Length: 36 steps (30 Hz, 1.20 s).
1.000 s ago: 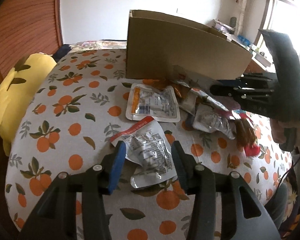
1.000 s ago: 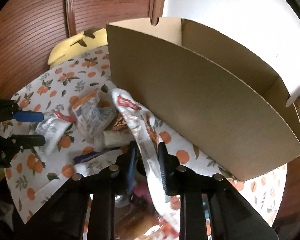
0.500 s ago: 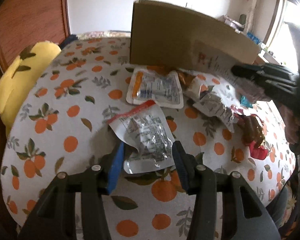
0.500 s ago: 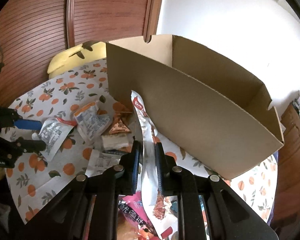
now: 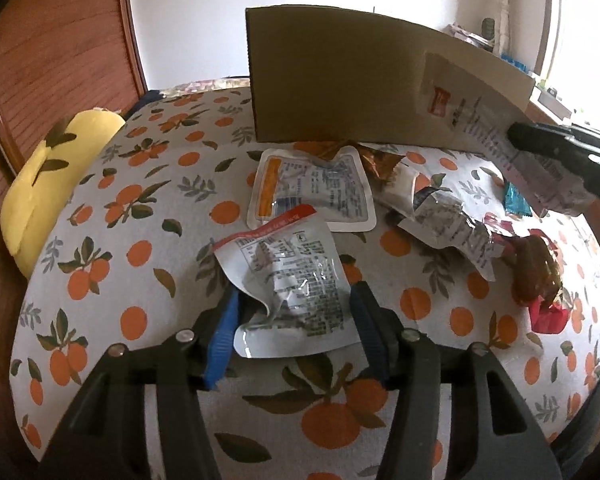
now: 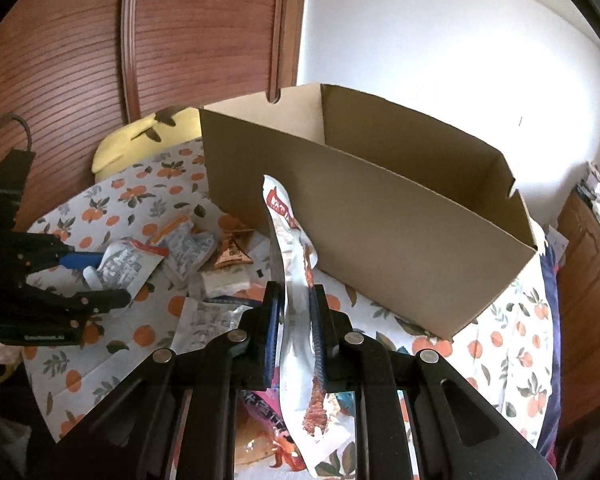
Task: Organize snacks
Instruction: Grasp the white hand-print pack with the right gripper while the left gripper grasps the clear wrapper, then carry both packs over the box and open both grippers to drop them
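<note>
A crumpled silver packet with a red top edge (image 5: 288, 276) lies flat on the orange-print tablecloth. My left gripper (image 5: 296, 294) straddles its near end; its jaws are opening and the blue pads stand just off the packet's sides. My right gripper (image 6: 294, 292) is shut on a long white packet with a red label (image 6: 288, 240), held upright in the air in front of the open cardboard box (image 6: 380, 232). In the left wrist view that long packet (image 5: 480, 120) hangs against the box (image 5: 340, 80) wall, pinched by the right gripper (image 5: 516, 136).
Between the grippers lie a white pouch with an orange stripe (image 5: 312, 188), a copper triangular packet (image 6: 232, 252) and several other wrappers. A yellow cushion (image 5: 48, 184) sits at the table's left edge beside a wooden wardrobe (image 6: 140, 40). The tablecloth (image 5: 140, 240) is bare on the left.
My right gripper has risen with the long white packet, now higher against the box wall. My left gripper has come down closer over the silver packet and its jaws have spread a little.
</note>
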Motion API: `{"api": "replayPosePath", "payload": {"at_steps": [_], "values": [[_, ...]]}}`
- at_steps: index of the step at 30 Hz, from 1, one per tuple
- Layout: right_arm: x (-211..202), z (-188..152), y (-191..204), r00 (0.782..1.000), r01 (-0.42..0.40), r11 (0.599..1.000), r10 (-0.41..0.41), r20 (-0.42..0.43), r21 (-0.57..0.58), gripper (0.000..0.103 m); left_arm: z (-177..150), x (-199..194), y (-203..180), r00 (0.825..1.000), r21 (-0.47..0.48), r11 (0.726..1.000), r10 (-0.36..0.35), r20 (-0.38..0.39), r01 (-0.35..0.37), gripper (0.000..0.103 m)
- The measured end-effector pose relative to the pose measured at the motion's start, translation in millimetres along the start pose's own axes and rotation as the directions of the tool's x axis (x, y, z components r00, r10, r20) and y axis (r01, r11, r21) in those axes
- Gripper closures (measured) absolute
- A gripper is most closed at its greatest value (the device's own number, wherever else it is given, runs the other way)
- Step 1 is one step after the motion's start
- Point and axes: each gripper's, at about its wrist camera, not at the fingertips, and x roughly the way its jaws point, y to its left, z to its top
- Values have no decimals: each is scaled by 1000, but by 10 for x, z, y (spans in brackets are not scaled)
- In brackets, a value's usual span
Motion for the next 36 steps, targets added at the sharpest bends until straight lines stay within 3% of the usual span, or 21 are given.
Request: {"api": "replayPosePath", "payload": {"at_steps": [5, 7, 8, 11, 12, 14, 26, 36], "values": [[-53, -40, 5, 1000, -10, 1000, 10, 14, 19, 90, -6, -18, 7, 1000, -14, 1000, -4, 4, 4, 52], [-72, -58, 10, 1000, -9, 1000, 9, 17, 17, 90, -17, -41, 19, 1000, -26, 1000, -14, 10, 14, 57], [-85, -68, 12, 1000, -8, 1000, 7, 19, 19, 90, -17, -72, 23, 1000, -23, 1000, -19, 22, 20, 65], [-119, -93, 0, 1000, -11, 999, 10, 26, 32, 90, -14, -141, 0, 999, 9, 1000, -23, 40, 22, 71], [-128, -98, -2, 1000, -12, 999, 11, 27, 38, 90, -19, -164, -19, 999, 25, 1000, -17, 46, 16, 79], [-142, -109, -6, 999, -17, 999, 15, 29, 47, 90, -24, -241, -29, 997, 30, 999, -25, 71, 23, 83], [-213, -111, 28, 999, -20, 998, 18, 37, 62, 90, -3, -540, -115, 988, 59, 997, -62, 139, 55, 84], [-384, -54, 8, 998, -22, 996, 16, 67, 89, 90, 245, -921, -204, 960, 88, 991, -116, 255, 97, 84]]}}
